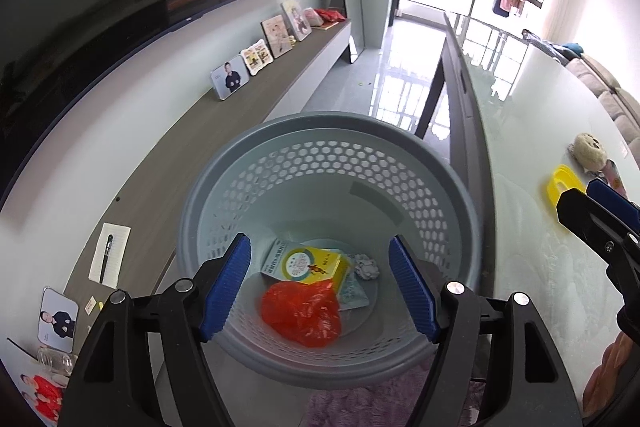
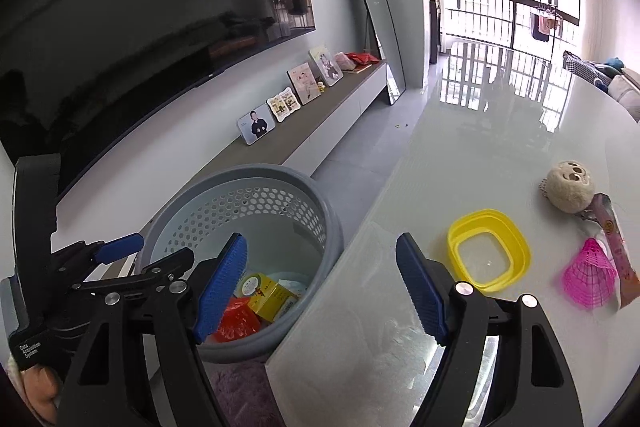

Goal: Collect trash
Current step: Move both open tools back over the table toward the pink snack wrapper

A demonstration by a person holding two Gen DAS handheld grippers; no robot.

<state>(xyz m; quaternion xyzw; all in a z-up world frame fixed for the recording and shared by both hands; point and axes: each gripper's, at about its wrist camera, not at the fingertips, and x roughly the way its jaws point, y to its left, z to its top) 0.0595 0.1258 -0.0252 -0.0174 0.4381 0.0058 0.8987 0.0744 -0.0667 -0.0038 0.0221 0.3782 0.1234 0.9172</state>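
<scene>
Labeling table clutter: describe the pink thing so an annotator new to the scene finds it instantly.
Start at the glossy white table right of the grey perforated bin. Near its right edge, past the yellow container, lies the pink mesh fan-shaped piece. It alone is see-through magenta lattice, beside the printed wrapper strip.

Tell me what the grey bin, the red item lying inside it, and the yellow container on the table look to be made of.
Grey bin: likely moulded plastic, matte; its wall is punched with regular holes. Red item: probably thin plastic film, like a bag; crumpled, glossy, slightly see-through. Yellow container: seemingly plastic or silicone, with a smooth bright rim and a translucent base. It stands on the table, whose glossy top mirrors the window; glass or polished stone, hard to say.
</scene>
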